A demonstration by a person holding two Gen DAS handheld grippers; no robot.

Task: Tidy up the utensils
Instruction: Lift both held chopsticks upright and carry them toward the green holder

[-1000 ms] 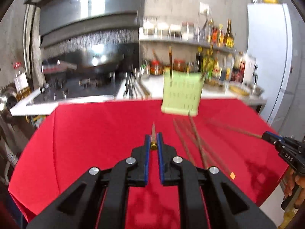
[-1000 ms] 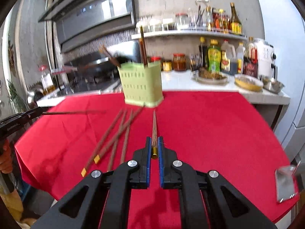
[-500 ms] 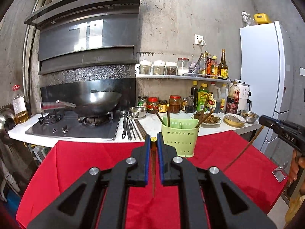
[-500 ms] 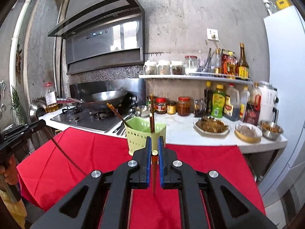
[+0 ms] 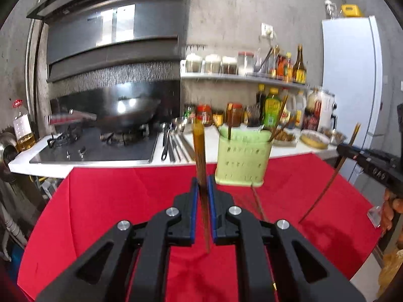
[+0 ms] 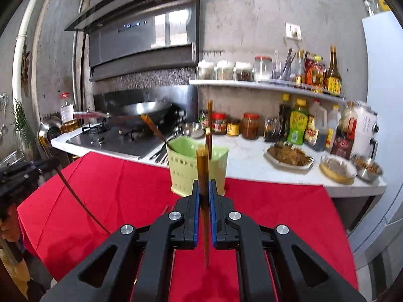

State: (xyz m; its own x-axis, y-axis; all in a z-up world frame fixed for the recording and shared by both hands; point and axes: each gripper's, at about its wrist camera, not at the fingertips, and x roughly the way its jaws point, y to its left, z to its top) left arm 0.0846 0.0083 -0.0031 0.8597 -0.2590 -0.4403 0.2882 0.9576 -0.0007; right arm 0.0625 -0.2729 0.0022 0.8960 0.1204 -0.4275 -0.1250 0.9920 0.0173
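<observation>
Clamping one chopstick (image 5: 200, 166) upright, the left gripper (image 5: 201, 196) has lifted off the red bench (image 5: 100, 201), the right gripper (image 6: 204, 198) likewise with its chopstick (image 6: 202, 176), both nearing the green holder (image 6: 186, 168).

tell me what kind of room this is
A home kitchen, most likely: a wok sits on a gas stove under a range hood, with a shelf of sauce bottles and a white fridge nearby.

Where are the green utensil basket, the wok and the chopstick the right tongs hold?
Green utensil basket (image 6: 183, 173), right wrist view, front wall.
Wok (image 5: 128, 115), left wrist view, bowl side.
Chopstick (image 6: 202, 166), right wrist view, upper shaft.
</observation>
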